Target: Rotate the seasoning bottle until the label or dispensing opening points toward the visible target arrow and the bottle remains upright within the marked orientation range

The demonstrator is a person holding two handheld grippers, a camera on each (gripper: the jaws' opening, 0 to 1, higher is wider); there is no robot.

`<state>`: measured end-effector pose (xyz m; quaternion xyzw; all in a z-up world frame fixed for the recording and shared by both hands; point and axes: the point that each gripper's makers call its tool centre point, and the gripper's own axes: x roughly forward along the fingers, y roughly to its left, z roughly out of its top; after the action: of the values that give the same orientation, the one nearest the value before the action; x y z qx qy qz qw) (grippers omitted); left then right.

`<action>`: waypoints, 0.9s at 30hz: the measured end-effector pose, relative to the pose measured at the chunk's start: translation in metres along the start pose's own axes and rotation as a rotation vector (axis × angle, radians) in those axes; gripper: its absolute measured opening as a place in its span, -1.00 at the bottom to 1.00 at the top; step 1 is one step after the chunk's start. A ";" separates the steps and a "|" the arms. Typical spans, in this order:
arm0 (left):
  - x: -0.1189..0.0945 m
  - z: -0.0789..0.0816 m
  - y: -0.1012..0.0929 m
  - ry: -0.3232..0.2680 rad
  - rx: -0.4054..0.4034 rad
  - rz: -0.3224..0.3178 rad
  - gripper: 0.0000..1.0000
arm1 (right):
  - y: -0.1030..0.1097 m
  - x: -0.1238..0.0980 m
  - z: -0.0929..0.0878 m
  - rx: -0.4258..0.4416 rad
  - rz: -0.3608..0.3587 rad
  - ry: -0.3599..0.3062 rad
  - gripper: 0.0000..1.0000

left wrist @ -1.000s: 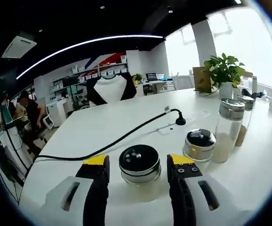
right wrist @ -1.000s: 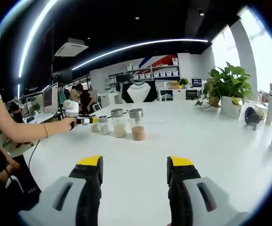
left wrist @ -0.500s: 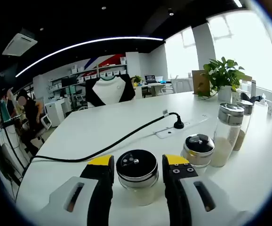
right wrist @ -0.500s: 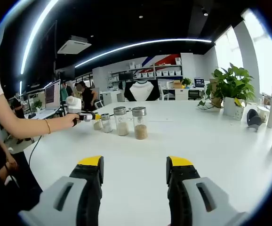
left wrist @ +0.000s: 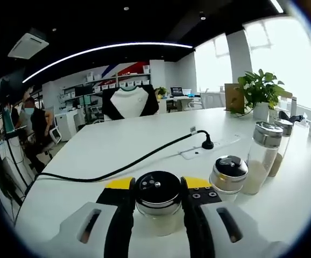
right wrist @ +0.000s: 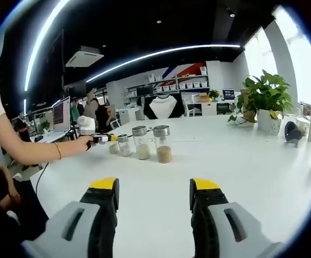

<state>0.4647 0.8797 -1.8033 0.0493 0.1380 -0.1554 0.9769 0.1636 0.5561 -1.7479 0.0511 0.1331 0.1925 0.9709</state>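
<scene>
Left tongs [left wrist: 157, 200] pinch the short glass seasoning bottle with black-and-steel lid [left wrist: 157, 191]; right tongs [right wrist: 153, 200] spread, idle. Uneven twist risks tipping it.

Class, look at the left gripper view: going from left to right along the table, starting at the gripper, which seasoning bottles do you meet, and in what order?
Short bottle between the left gripper's jaws → second short bottle → tall bottle of pale seasoning → tall bottle of brown seasoning, partly behind it.
</scene>
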 end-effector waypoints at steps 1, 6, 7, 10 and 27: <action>0.000 0.000 0.000 0.002 -0.008 -0.002 -0.29 | 0.001 0.000 0.001 0.013 0.010 -0.008 0.02; -0.001 -0.001 -0.001 0.013 0.013 -0.001 -0.30 | 0.001 -0.001 -0.001 0.029 0.009 -0.005 0.02; -0.001 -0.001 0.000 0.015 0.008 -0.002 -0.30 | 0.001 -0.001 -0.001 0.030 0.009 -0.005 0.02; -0.005 0.001 0.001 0.008 -0.024 0.002 -0.30 | 0.001 -0.001 -0.001 0.024 0.004 -0.002 0.02; -0.047 0.017 -0.016 -0.051 -0.046 -0.123 -0.30 | 0.019 0.005 0.001 0.042 0.073 -0.030 0.03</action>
<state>0.4214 0.8754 -1.7743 0.0142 0.1193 -0.2131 0.9696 0.1613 0.5753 -1.7456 0.0792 0.1204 0.2239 0.9639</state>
